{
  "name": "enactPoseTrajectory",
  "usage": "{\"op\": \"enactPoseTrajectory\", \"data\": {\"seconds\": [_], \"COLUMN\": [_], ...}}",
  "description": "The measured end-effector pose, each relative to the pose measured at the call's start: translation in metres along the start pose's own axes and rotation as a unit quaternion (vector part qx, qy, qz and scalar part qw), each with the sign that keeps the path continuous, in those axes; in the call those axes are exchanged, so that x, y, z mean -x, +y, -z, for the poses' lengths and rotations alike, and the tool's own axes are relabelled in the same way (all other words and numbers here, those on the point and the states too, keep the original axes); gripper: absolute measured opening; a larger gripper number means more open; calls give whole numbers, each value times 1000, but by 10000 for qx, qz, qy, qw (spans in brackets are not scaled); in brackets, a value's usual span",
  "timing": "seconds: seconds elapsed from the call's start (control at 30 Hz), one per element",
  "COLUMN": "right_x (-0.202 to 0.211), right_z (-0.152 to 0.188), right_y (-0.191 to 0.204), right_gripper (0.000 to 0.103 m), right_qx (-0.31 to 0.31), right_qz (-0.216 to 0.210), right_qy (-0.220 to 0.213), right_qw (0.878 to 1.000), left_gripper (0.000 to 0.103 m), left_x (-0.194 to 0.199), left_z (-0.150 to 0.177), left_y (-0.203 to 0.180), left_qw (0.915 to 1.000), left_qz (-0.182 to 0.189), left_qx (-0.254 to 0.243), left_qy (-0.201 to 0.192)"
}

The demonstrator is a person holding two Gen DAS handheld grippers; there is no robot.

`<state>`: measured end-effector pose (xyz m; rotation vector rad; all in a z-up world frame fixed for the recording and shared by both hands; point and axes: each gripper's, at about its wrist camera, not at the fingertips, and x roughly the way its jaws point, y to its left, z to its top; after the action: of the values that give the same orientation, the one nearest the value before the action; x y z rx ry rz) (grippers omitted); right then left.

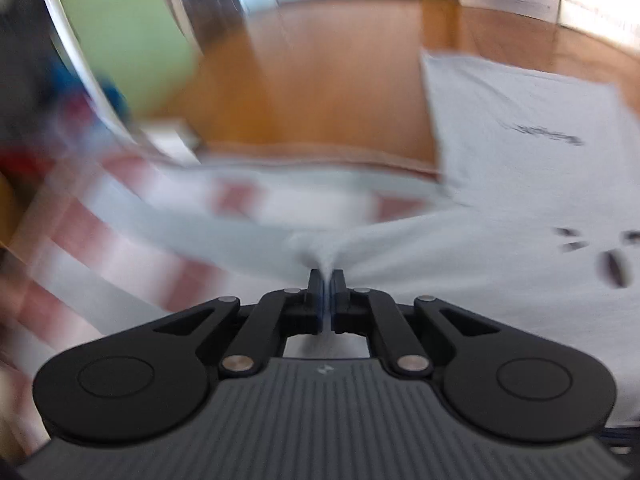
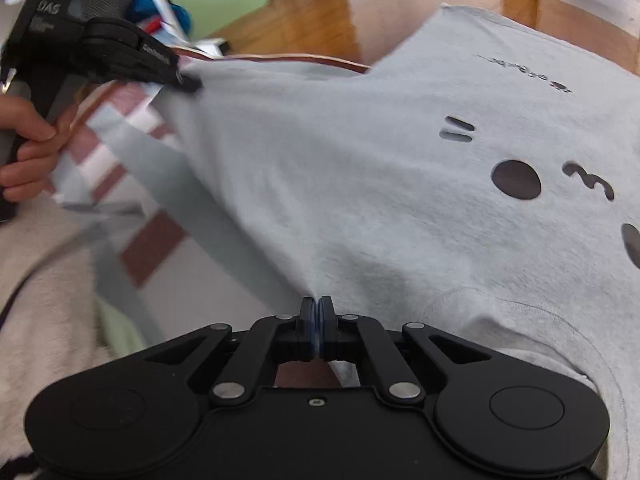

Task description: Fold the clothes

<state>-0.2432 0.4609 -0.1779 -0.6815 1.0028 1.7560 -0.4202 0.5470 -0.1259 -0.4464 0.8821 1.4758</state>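
Observation:
A light grey T-shirt [image 2: 360,184] with a dark printed cat face lies spread over a red-and-white checked cloth [image 2: 156,248]. My right gripper [image 2: 317,304] is shut on the shirt's near edge, close to the collar. My left gripper [image 1: 327,276] is shut on another part of that edge, which bunches up between its fingers. In the right wrist view the left gripper [image 2: 188,82] shows at the upper left, pinching the lifted fabric, with a hand [image 2: 28,148] around its handle. The edge between both grippers is raised off the cloth. The left wrist view, with the T-shirt [image 1: 520,184], is blurred by motion.
The checked cloth [image 1: 120,248] covers a low surface over a brown wooden floor [image 1: 320,80]. A green wall [image 1: 120,32] and a white pole [image 1: 72,52] stand at the left, with blue and red items [image 2: 160,10] beside them. A cream fabric [image 2: 44,288] lies at the lower left.

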Motion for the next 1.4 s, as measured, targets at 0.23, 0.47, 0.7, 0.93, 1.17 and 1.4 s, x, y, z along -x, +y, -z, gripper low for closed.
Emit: {"op": "enactPoseTrajectory", "data": {"seconds": [0.23, 0.47, 0.7, 0.93, 1.17, 1.4], "right_x": [3, 86, 176, 167, 144, 174], "right_z": [13, 39, 117, 170, 153, 137], "right_y": [-7, -79, -168, -171, -160, -155], "right_gripper": [11, 53, 53, 54, 59, 7], "right_qx": [-307, -1787, -3486, -4268, -4011, -3691], "right_qz": [-580, -840, 28, 451, 303, 795], "right_qy": [355, -653, -1363, -1348, -1371, -686], "right_qw": [9972, 9781, 9273, 8931, 9052, 9235], "left_gripper": [6, 49, 49, 49, 49, 49], "left_x": [-30, 5, 20, 14, 4, 5], "left_z": [5, -5, -16, 25, 36, 55], "left_y": [-8, -55, -171, -210, -213, -209], "left_qw": [9967, 9821, 9340, 9129, 9145, 9179], "left_qz": [-460, 1796, 3203, 3598, 3416, 2910], "left_qx": [-325, -279, -1166, -1448, -1635, -2193], "left_qy": [583, 501, 1069, 1272, 1427, 1571]}}
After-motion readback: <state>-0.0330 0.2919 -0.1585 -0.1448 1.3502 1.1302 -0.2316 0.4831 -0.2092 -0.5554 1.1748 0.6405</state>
